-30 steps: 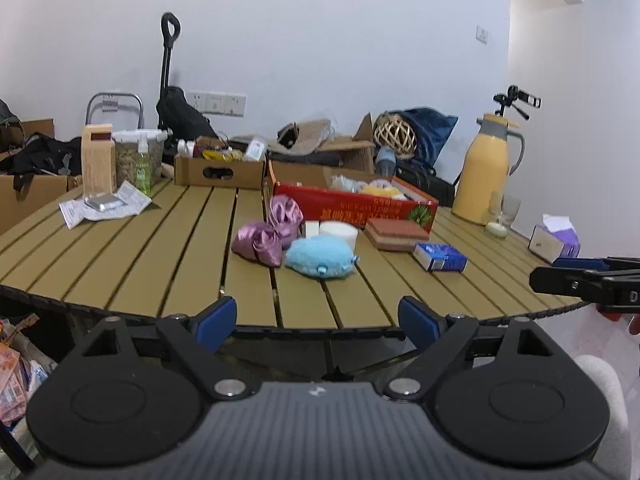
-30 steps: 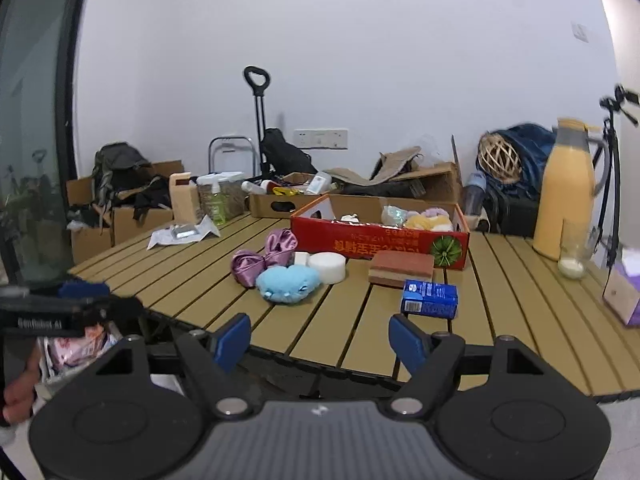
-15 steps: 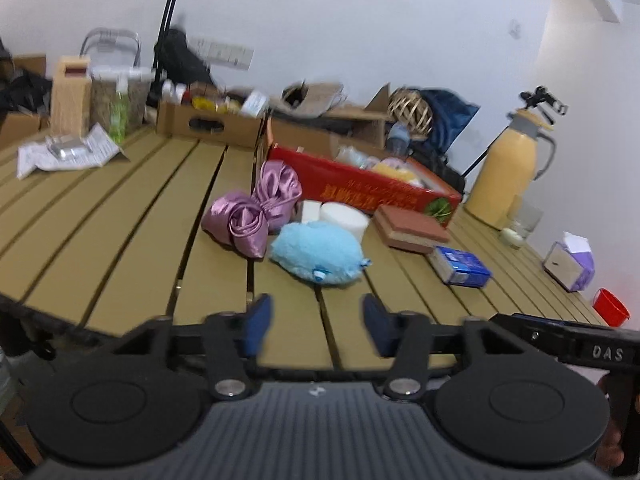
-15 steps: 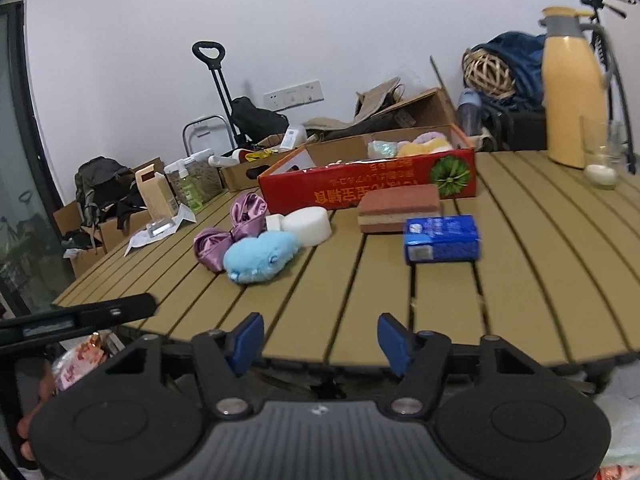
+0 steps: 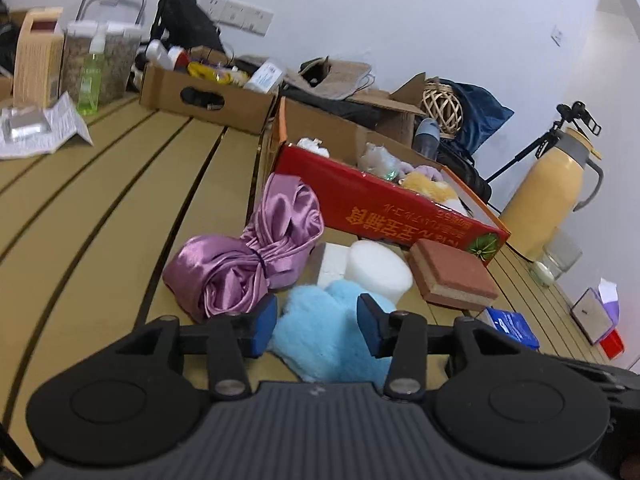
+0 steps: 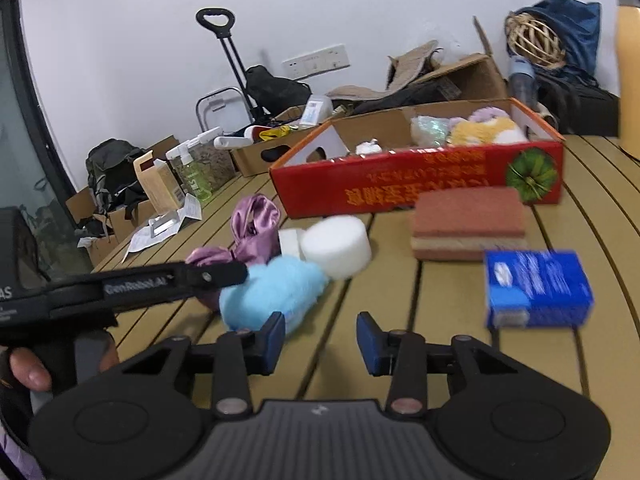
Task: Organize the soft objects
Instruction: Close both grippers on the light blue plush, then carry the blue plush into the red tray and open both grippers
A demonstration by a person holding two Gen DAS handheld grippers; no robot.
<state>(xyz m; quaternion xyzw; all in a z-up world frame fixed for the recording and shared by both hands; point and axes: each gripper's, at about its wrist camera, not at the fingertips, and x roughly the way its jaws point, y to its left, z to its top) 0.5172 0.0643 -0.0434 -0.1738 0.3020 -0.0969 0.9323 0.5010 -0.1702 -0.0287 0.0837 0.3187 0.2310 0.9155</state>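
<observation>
A light blue plush toy (image 5: 328, 332) lies on the slatted wooden table (image 5: 100, 208), between the open fingers of my left gripper (image 5: 316, 326); whether the pads touch it I cannot tell. It also shows in the right wrist view (image 6: 272, 292). A purple satin bow (image 5: 248, 256), a white foam cylinder (image 5: 380, 270) and a brick-red sponge (image 5: 452, 276) lie behind it. A red box (image 5: 384, 208) holds several plush toys. My right gripper (image 6: 320, 336) is open and empty, over the table in front of a blue carton (image 6: 536, 286).
A brown cardboard box (image 5: 204, 96) of bottles and a green bottle (image 5: 90, 84) stand at the back left. A yellow thermos (image 5: 548, 196), a glass (image 5: 556, 258) and a tissue box (image 5: 596, 312) stand at the right. Papers (image 5: 36, 132) lie at the far left.
My left gripper has moved forward and down, and now has its fingers on either side of the blue plush. My right gripper has moved in closer to the table, and its fingers have narrowed a little.
</observation>
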